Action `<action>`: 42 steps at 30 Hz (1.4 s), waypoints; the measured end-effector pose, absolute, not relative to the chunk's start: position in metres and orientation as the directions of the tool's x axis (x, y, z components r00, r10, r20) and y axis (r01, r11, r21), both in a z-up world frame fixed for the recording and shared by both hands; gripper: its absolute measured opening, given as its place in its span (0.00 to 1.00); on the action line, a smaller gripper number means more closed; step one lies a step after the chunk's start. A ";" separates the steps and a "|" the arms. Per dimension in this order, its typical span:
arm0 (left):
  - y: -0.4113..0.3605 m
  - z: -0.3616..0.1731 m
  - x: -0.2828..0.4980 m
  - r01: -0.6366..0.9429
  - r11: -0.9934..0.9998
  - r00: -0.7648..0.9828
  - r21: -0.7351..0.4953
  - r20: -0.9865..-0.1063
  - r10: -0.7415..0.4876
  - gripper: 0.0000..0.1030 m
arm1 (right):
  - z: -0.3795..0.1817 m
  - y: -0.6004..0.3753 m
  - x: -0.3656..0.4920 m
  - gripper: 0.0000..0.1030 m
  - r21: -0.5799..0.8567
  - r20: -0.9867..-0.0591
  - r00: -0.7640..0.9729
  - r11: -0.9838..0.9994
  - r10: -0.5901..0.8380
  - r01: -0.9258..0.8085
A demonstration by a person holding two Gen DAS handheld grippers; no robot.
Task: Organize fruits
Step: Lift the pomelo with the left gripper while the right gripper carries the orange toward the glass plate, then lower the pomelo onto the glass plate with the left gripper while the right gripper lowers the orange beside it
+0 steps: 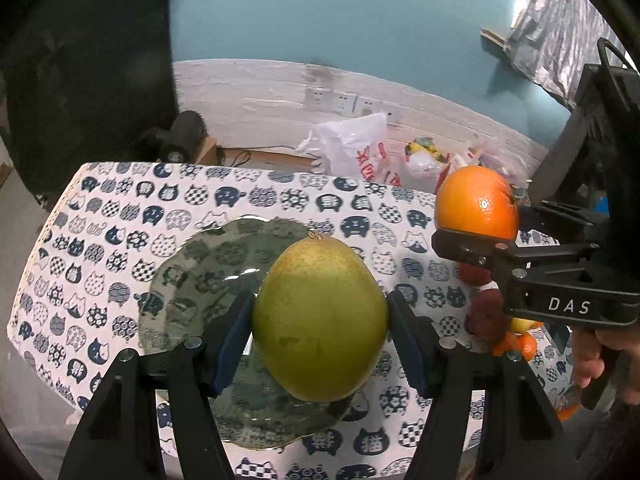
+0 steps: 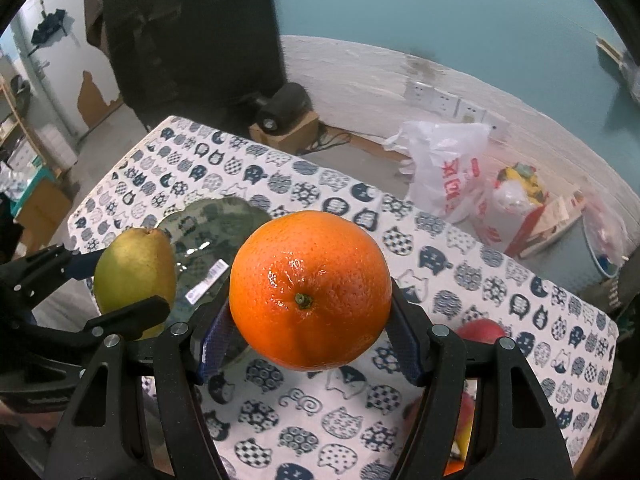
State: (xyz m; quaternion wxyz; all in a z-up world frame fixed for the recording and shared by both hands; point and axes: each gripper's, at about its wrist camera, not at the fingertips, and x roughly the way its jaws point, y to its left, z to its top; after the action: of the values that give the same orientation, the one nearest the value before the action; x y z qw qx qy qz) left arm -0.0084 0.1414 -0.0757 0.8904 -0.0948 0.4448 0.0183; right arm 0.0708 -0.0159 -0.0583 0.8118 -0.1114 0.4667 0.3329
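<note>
Both grippers are loaded. The left gripper (image 1: 320, 320) has its 2 blue-padded fingers (image 1: 234, 340) pressed against either side of a yellow-green pear (image 1: 320, 320), stem end pointing to 12 o'clock, held in the air above the glass plate (image 1: 192, 280). The plate sits on the cat-print tablecloth (image 1: 100, 240), spreading from the pear toward 9 o'clock in the left wrist view.

Over at 2 o'clock in that same view, the right gripper (image 1: 476, 216) clamps an orange (image 1: 476, 204), clear of the cloth. From the right wrist camera the orange (image 2: 310, 290) fills the centre, stem scar facing the lens, both fingers (image 2: 404, 344) snug on its flanks. The pear (image 2: 136, 276) shows at 9 o'clock there, with the plate (image 2: 212, 224) between the 2 fruits and farther back.

More fruit lies on the cloth at 4 o'clock in the left view: dark red pieces (image 1: 486, 312) and small orange ones (image 1: 520, 344), partly hidden behind the right gripper. A white plastic bag (image 2: 444, 168) sits on the floor beyond the table at 1 o'clock.
</note>
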 end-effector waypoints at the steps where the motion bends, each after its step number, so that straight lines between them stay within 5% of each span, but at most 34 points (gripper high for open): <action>1: 0.145 -0.077 -0.009 -0.125 0.981 0.602 -0.152 -0.797 -0.047 0.66 | -0.059 -0.012 0.071 0.67 0.133 -0.833 0.337 0.750 0.439 -0.648; 42: 0.211 -0.195 -0.014 -0.318 0.940 0.352 -0.123 -0.936 -0.003 0.66 | -0.119 0.070 0.057 0.67 0.172 -0.883 0.189 0.671 0.430 -0.721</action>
State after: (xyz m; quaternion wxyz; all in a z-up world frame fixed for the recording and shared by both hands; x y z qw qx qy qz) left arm -0.0138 0.2106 -0.1953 0.8097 -0.1431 0.5607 0.0970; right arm 0.0566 0.0696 -0.1188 0.7579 -0.1426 0.5111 0.3796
